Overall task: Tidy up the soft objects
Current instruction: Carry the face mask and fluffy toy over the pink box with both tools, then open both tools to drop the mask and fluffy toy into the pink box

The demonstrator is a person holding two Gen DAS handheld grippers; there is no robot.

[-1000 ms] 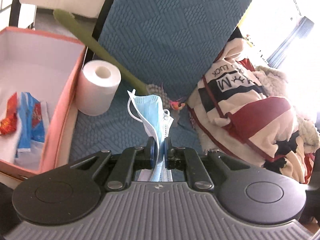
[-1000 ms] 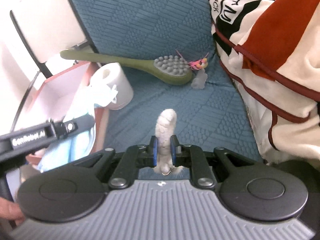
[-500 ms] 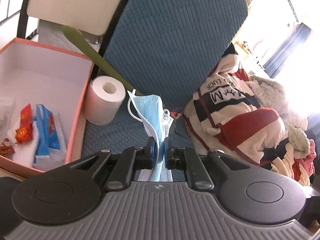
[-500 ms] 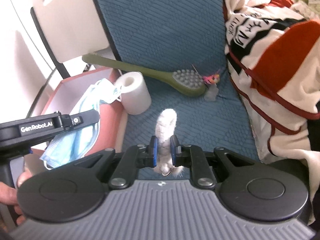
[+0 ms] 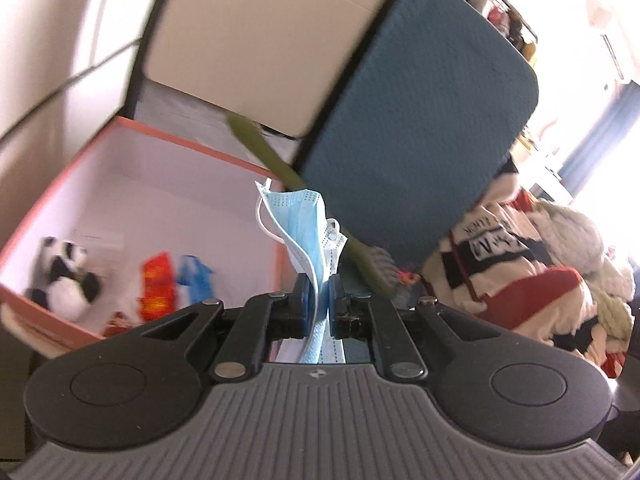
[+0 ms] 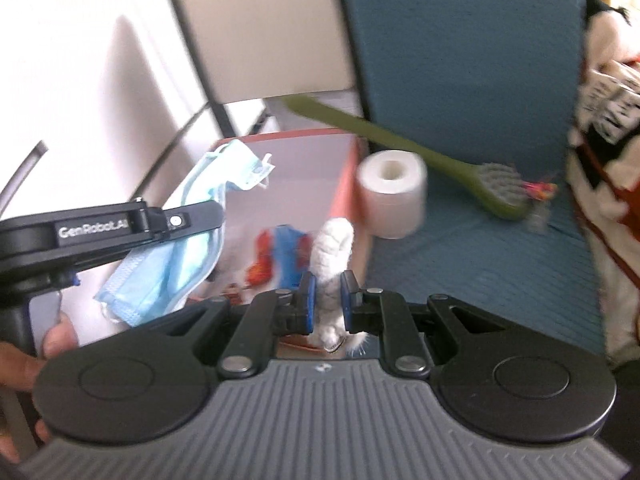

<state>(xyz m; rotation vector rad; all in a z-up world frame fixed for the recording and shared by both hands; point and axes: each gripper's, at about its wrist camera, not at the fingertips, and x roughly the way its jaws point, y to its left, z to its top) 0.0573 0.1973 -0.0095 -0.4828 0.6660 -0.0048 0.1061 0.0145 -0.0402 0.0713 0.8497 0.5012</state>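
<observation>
While both grippers hung above the seat, the left gripper (image 5: 318,294) was clenched on a blue face mask (image 5: 302,220), its pads pressing the folded cloth so that the mask stood up between them, with white ear loops curling off its left edge. Seen from the right wrist, that same mask (image 6: 176,256) drooped from the left gripper over the pink box (image 6: 344,184). The right gripper (image 6: 329,298) was clamped on a small white fuzzy toy (image 6: 333,252), which poked up between the blue pads. Inside the box (image 5: 168,140) lay a panda plush (image 5: 66,276) and red and blue packets (image 5: 176,282). Beside the box, on the blue seat (image 6: 480,272), stood a toilet roll (image 6: 392,196), with a green brush (image 6: 404,148) lying behind it
</observation>
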